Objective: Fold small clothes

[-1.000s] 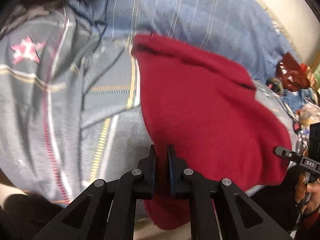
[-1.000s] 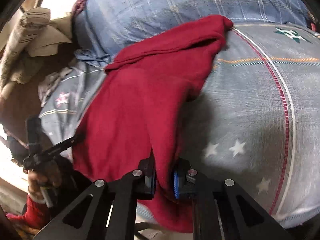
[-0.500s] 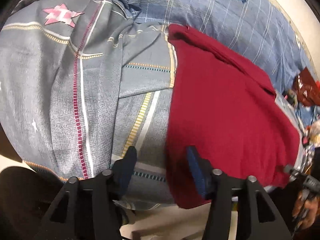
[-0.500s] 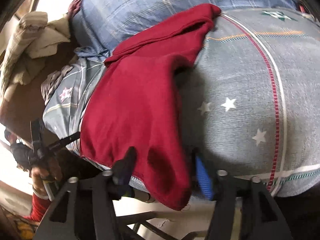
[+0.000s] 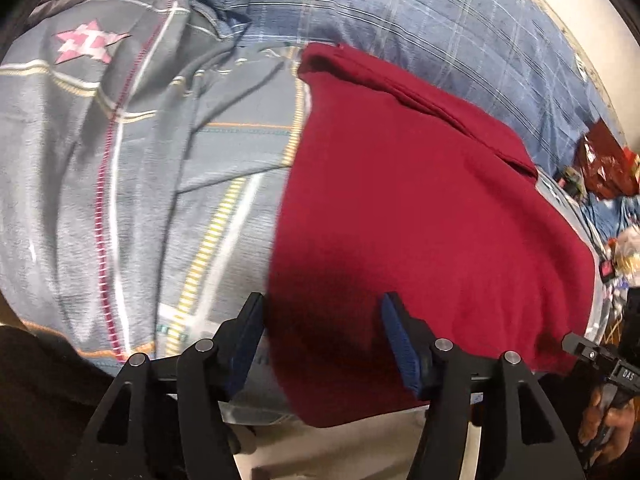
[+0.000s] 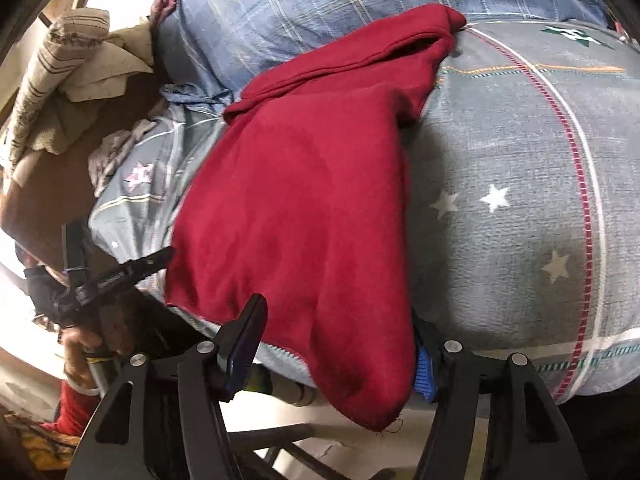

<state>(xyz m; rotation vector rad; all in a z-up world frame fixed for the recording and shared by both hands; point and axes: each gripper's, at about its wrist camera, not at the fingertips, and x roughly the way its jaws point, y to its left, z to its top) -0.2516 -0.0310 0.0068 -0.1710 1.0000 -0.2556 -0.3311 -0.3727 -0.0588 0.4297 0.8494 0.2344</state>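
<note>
A dark red garment (image 5: 420,208) lies spread on the grey patterned bedcover (image 5: 120,168), its near edge hanging over the bed's front. My left gripper (image 5: 324,340) is open, its jaws standing either side of the garment's near left corner without holding it. In the right wrist view the same garment (image 6: 304,208) is folded over lengthwise, its hem drooping off the bed. My right gripper (image 6: 340,344) is open with the hanging hem between its jaws; the right pad is partly hidden behind the cloth.
A blue checked pillow (image 6: 320,4) lies at the back of the bed. Beige and striped cloths (image 6: 68,64) are piled at the left. Red packets and clutter (image 5: 600,168) sit at the right. Chair legs (image 6: 280,440) show below the bed edge.
Both grippers were shut on the red garment's near edge a second ago; they have opened and let it go. The garment has settled on the bed.
</note>
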